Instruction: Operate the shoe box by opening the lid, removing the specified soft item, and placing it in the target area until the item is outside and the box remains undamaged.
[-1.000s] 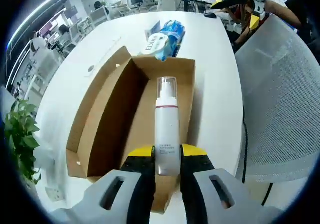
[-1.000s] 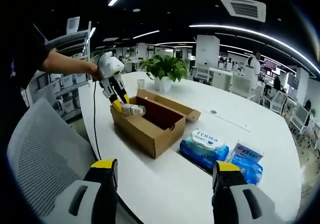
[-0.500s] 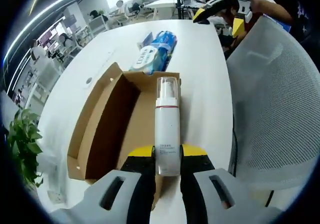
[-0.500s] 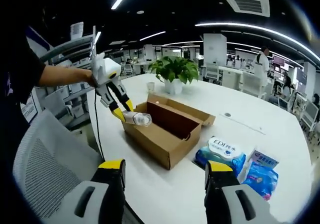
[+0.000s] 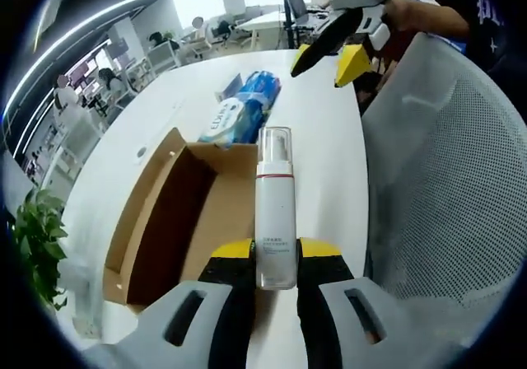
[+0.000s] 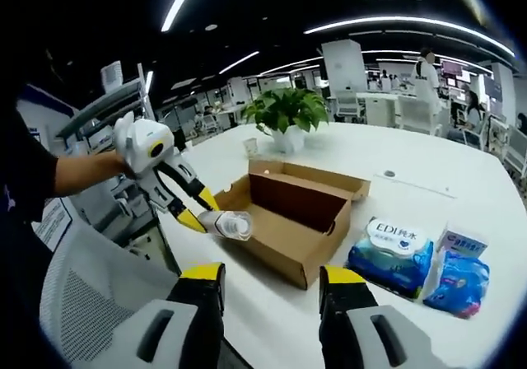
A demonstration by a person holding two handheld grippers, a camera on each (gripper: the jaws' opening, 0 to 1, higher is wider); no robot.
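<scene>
Plant (image 5: 33, 237): far left of the left gripper view, leafy, at the table's edge, well apart from the work.
Shoe box (image 5: 177, 212): brown cardboard, lid already folded open, lying on the white table (image 5: 329, 179); interior looks empty from both views.
Left gripper (image 5: 276, 262): jaws clamped on the base of the bottle (image 5: 275, 204).
Bottle position: lies straight out along the left jaws, pump cap pointing away; held above the box's near right wall and the bare table beside it, not resting on anything. In the right gripper view the bottle (image 6: 226, 223) sits at the box's (image 6: 288, 221) near corner, outside the rim.
Handling (judgement): slim white plastic pump bottle, clear cap; probably light, stiff-walled with slight give, smooth so may slip or swing if the grip loosens. Base grip leaves a long overhang; mid-body would be steadier. Task says "soft item", and this looks rigid.
Wipes pack (image 5: 233, 115): blue and white, on the table just past the box's far end; a second blue pack (image 6: 461, 272) beside it.
Right gripper (image 6: 268, 303): jaws apart, empty, near the table edge, pointing at the box.
Mesh chair (image 5: 445, 188): right of the table.
Stage (judgement): item out of the box, set-down not yet done.
</scene>
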